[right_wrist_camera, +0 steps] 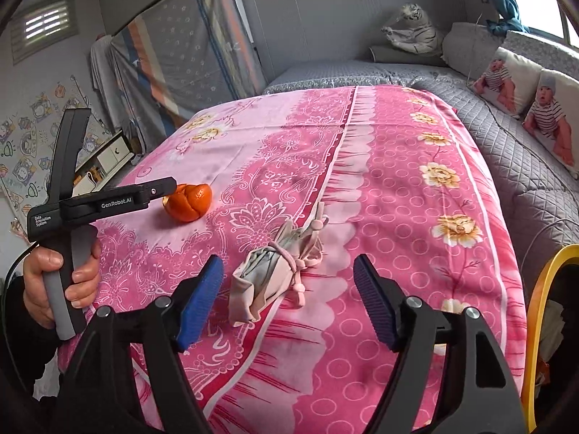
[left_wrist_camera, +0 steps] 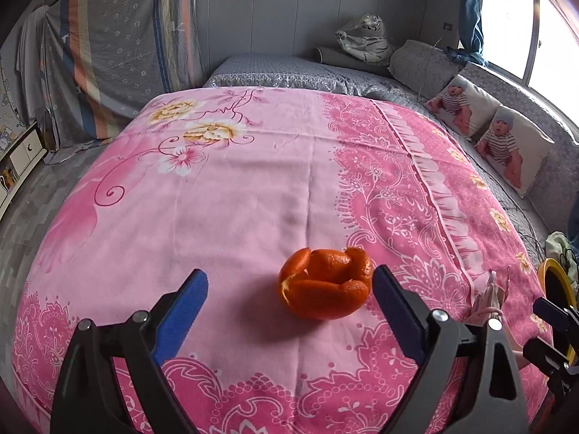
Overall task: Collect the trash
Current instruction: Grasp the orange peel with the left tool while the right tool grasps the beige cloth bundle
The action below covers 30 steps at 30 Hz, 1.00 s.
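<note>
Pink flowered sheet (left_wrist_camera: 253,188) covers the bed, and your orange peel (left_wrist_camera: 325,284) sits on it near the front edge, curled like a cup with the open side up, so no real long axis. Your left gripper (left_wrist_camera: 289,302) has its fingers spread wide with the peel just ahead between the tips, not touching. Only the right view shows the crumpled beige pouch (right_wrist_camera: 271,275) lying lengthwise away from you between the released fingers of the right gripper (right_wrist_camera: 289,296), plus "GenRobot.AI" on the left tool.

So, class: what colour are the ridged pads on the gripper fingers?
Blue. The pads show best in the left wrist view, on black arms.
</note>
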Motion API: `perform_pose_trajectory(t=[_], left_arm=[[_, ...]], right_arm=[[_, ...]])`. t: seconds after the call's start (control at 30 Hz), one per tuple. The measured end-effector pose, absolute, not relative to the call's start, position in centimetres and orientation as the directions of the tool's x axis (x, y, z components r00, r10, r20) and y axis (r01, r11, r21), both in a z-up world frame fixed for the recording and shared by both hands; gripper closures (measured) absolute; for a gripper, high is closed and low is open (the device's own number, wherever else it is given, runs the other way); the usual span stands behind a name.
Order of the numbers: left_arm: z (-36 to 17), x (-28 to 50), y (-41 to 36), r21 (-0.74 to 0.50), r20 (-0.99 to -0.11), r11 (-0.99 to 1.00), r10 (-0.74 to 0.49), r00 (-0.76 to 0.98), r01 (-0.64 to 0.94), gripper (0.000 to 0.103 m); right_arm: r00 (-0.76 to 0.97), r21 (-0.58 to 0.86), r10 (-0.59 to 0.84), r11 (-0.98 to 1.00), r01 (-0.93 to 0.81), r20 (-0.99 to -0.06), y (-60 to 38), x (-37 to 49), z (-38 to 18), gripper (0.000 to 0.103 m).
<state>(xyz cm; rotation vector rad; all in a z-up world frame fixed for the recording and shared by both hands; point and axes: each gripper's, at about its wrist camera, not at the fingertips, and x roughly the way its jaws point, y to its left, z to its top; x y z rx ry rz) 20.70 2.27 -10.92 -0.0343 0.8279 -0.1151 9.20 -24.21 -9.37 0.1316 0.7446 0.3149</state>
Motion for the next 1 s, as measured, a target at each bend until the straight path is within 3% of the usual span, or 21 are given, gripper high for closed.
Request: perform_pose_trajectory(t=[0.6,0.7,0.87,1.0], left_arm=[[-13.1,23.3,-0.1,-0.057,-0.776,0.984,-0.149,0.613,0.166,0.016],[-13.7,24.2,-0.2,-0.083,-0.794,0.982,-0.168,0.584,0.170,0.025],[-14.5,24.6,-1.0,-0.069,-0.810,0.981,-0.163,0.563,0.183,0.055],[-14.3,24.5,-0.9,-0.069,-0.808,0.981,-0.160,0.568,0.179,0.063]], right_arm=[[0.624,0.213,0.311,0.950,-0.229,-0.717,-22.5,11.9,-12.1,0.030],[0.612,0.211,0.311,0.950,-0.231,-0.727,-22.4,12.3,-12.4,0.037],[0.596,0.202,0.311,0.949,-0.244,-0.740,-22.0,12.8,-12.8,0.050],[0.590,0.209,0.317,0.946,-0.247,-0.742,-21.9,13.0,-13.0,0.060]])
